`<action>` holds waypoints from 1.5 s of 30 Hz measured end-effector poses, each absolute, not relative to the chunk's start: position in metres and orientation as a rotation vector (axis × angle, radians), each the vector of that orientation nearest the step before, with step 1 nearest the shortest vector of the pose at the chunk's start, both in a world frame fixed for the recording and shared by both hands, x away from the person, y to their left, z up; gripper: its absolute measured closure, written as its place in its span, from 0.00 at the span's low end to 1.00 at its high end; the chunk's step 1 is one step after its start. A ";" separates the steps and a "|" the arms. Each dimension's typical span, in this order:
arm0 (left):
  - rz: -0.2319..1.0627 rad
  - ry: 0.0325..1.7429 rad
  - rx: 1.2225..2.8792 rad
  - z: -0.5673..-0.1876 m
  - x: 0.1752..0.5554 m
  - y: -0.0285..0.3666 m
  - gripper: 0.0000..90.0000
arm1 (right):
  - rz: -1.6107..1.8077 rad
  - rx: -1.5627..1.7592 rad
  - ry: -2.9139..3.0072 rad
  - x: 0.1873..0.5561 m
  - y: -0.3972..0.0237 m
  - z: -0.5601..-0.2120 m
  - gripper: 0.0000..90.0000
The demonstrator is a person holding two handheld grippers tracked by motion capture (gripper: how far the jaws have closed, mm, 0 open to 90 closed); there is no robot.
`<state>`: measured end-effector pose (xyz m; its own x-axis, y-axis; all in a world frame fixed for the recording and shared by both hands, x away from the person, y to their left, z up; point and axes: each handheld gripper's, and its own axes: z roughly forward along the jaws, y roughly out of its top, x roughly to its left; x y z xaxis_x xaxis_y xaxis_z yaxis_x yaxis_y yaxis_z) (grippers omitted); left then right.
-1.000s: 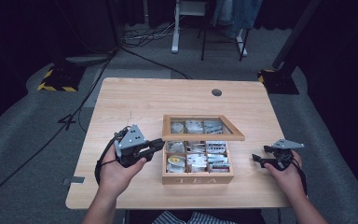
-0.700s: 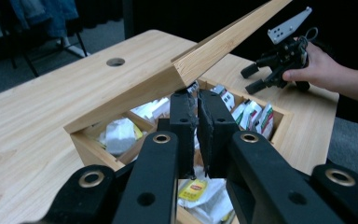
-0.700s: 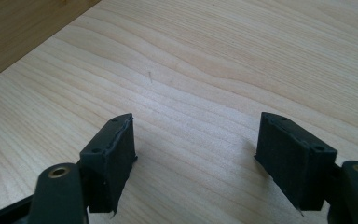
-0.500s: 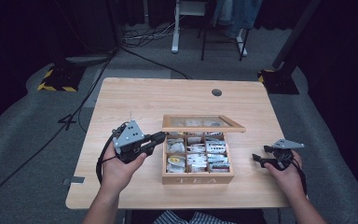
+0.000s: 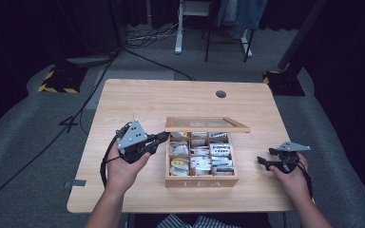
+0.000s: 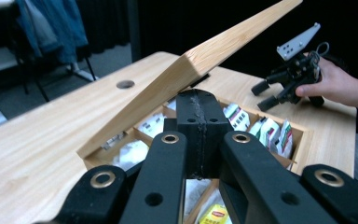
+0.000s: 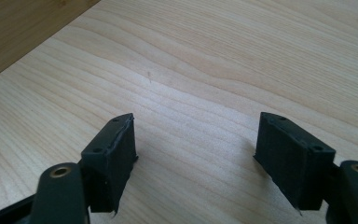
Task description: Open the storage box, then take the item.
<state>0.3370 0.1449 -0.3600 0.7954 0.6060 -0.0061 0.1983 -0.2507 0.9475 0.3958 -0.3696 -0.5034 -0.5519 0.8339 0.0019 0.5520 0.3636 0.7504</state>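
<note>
The lid (image 5: 207, 124) of the wooden tea box (image 5: 201, 181) has come down since a second ago: then it stood well raised with its glass pane facing the camera, now it hangs low over the back row of compartments, nearly level in the high view and still propped open at a slant in the left gripper view. The box sits near the front edge of the desk (image 5: 147, 99), a little right of centre, its 9 compartments full of tea bags (image 5: 220, 149). The left claw (image 5: 162, 138) is at the box's left rear corner under the lid's edge; its jaws have just been closing and now meet with nothing between them. The right claw (image 5: 264, 163) rests on the desk to the right of the box, spread wide and empty. Judging by this, closing is under way, and the lid needs only a last lowering.
</note>
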 end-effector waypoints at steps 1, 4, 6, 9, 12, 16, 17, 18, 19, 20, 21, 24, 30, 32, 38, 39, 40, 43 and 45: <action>0.436 0.616 1.826 -0.361 0.338 0.144 0.99 | 1.019 1.211 2.249 0.396 -0.370 -0.503 0.32; 0.440 0.615 1.824 -0.362 0.340 0.141 1.00 | 1.018 1.211 2.251 0.396 -0.370 -0.503 0.32; 0.443 0.616 1.822 -0.362 0.340 0.141 1.00 | 1.018 1.210 2.251 0.396 -0.370 -0.503 0.32; 0.445 0.619 1.818 -0.361 0.341 0.141 1.00 | 1.018 1.210 2.249 0.396 -0.369 -0.504 0.32; 0.442 0.622 1.823 -0.361 0.341 0.141 1.00 | 1.018 1.210 2.250 0.396 -0.369 -0.503 0.32; 0.447 0.625 1.821 -0.360 0.341 0.140 1.00 | 1.017 1.212 2.247 0.395 -0.370 -0.503 0.34; 0.447 0.625 1.821 -0.360 0.341 0.140 1.00 | 1.016 1.213 2.247 0.395 -0.370 -0.503 0.34; 0.444 0.627 1.823 -0.360 0.340 0.140 1.00 | 1.015 1.213 2.246 0.395 -0.370 -0.503 0.35; 0.446 0.627 1.822 -0.360 0.341 0.140 1.00 | 1.014 1.211 2.244 0.395 -0.370 -0.503 0.37; 0.446 0.628 1.819 -0.360 0.341 0.141 1.00 | 1.020 1.213 2.241 0.394 -0.369 -0.503 0.39; 0.446 0.628 1.819 -0.360 0.341 0.141 1.00 | 1.020 1.213 2.241 0.394 -0.369 -0.503 0.39; 0.455 0.633 1.821 -0.360 0.341 0.141 1.00 | 1.009 1.266 2.216 0.387 -0.367 -0.500 0.59; 0.459 0.639 1.821 -0.360 0.341 0.141 1.00 | 1.061 1.252 2.249 0.385 -0.363 -0.489 0.60; 0.468 0.640 1.827 -0.359 0.340 0.140 1.00 | 1.080 1.252 2.255 0.385 -0.361 -0.483 0.60; 0.467 0.641 1.825 -0.359 0.340 0.140 1.00 | 1.113 1.211 2.246 0.382 -0.357 -0.471 0.61; 0.466 0.641 1.825 -0.359 0.340 0.140 1.00 | 1.123 1.214 2.242 0.382 -0.356 -0.469 0.62; 0.467 0.641 1.824 -0.359 0.340 0.140 1.00 | 1.138 1.234 2.250 0.381 -0.355 -0.464 0.62; 0.459 0.642 1.821 -0.359 0.341 0.140 1.00 | 1.162 1.213 2.250 0.379 -0.351 -0.458 0.64; 0.456 0.641 1.823 -0.359 0.341 0.140 1.00 | 1.171 1.207 2.256 0.378 -0.348 -0.454 0.64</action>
